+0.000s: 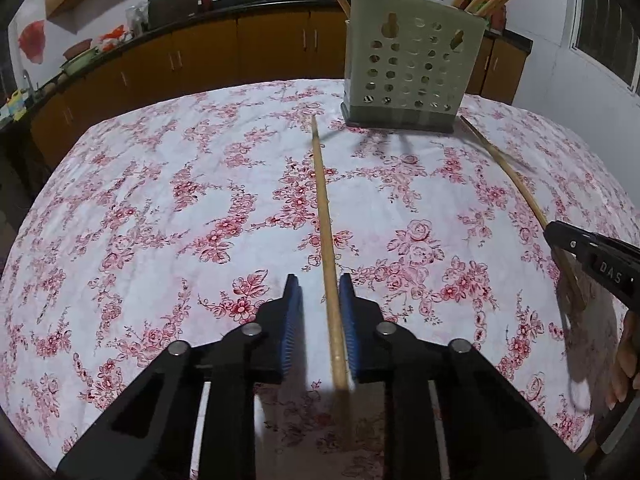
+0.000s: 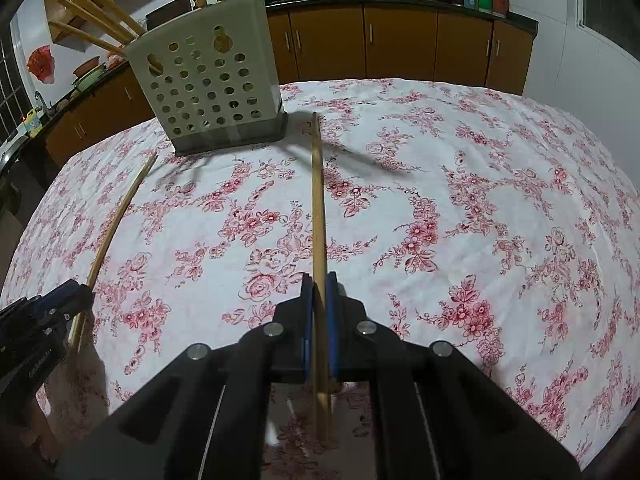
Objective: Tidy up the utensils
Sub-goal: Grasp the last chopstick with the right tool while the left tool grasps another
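chopstick (image 2: 318, 216) in downward-tilted right gripper (image 2: 319, 284)

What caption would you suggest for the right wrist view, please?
Right gripper clamps a wooden chopstick lying on the floral tablecloth, pointing toward the perforated utensil holder.

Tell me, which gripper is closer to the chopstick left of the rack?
Left gripper: jaws straddle that chopstick. Right gripper sits off to its side, shut on the other chopstick.

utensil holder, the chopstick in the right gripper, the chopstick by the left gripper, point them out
utensil holder (image 1: 404, 68), left wrist view, perforated front wall
right chopstick (image 2: 318, 200), right wrist view, mid shaft ahead of the fingers
left chopstick (image 1: 325, 216), left wrist view, mid shaft on the cloth
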